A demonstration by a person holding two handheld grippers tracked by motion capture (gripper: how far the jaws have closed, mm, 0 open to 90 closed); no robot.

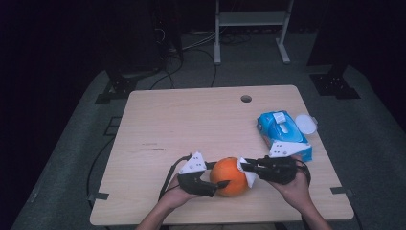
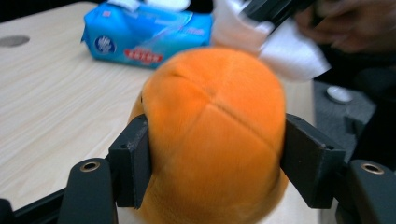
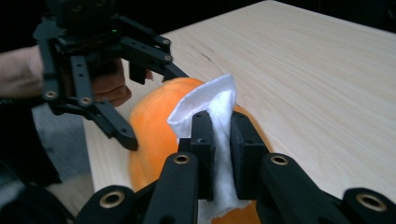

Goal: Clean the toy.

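Currently, item: orange ball [image 1: 230,176] near the counter [image 1: 191,124] front edge, clamped by your left gripper [image 2: 212,154] fingers; right gripper [image 3: 219,140] fingers pinched on white wipe [image 3: 210,100], seemingly touching it; risk: hard wiping squirts the ball loose, or the wipe slips.

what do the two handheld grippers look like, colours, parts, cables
Both are black, angular tools. The left gripper and the right gripper each carry a pale grey three-cornered plate with small dark dots on top, and a black cable trails from each. Up close, the jaws are flat black blocks on linked bars with brass-coloured ringed pivot holes. The forearms are bare, with no sleeves in sight.
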